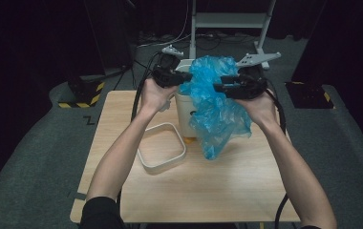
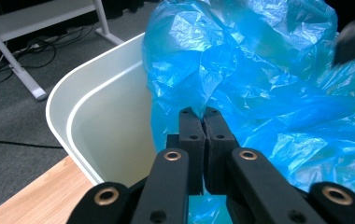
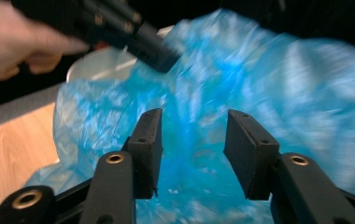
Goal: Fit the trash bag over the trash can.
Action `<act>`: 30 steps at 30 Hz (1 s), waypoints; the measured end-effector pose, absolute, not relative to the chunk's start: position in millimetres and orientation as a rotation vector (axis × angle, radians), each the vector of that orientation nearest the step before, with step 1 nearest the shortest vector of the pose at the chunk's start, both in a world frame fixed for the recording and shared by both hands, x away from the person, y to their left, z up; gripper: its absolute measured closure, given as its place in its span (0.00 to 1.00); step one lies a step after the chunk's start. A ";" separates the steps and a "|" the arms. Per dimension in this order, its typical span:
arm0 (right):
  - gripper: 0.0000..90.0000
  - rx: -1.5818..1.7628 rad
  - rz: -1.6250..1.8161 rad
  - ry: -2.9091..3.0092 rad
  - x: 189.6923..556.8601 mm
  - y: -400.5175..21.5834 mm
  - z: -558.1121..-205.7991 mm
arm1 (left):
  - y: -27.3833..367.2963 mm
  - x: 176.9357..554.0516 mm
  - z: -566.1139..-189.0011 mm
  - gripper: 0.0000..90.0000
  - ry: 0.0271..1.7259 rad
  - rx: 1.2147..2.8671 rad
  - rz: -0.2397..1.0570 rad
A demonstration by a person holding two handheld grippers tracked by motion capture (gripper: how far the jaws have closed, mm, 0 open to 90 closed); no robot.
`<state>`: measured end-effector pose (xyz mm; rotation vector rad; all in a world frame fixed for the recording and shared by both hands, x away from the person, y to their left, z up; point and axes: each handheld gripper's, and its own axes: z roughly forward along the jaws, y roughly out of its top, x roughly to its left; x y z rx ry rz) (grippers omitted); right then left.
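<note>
Wooden table (image 1: 208, 191) on grey carpet (image 1: 36, 157)

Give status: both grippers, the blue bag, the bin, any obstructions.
Left gripper shut on blue bag at the white bin rim. Right gripper open, bag behind jaws. White lid on table, clear of the work.

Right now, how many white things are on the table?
2: a white bin at the table's far middle under the blue bag, and a white square frame lying flat beside it. The bag may hide more.
</note>
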<state>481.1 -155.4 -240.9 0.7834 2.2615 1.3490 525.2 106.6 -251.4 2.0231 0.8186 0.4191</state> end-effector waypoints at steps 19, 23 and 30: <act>0.86 0.941 1.269 2.232 501.3 -177.0 -249.9 | 112.9 524.4 -255.2 0.88 0.840 2.024 0.389; 1.00 0.884 1.215 2.196 493.5 -172.8 -246.0 | 115.1 514.7 -249.5 0.67 0.822 1.980 0.407; 1.00 0.819 1.189 2.190 488.2 -158.5 -236.9 | 119.6 508.5 -244.1 0.48 0.805 1.938 0.408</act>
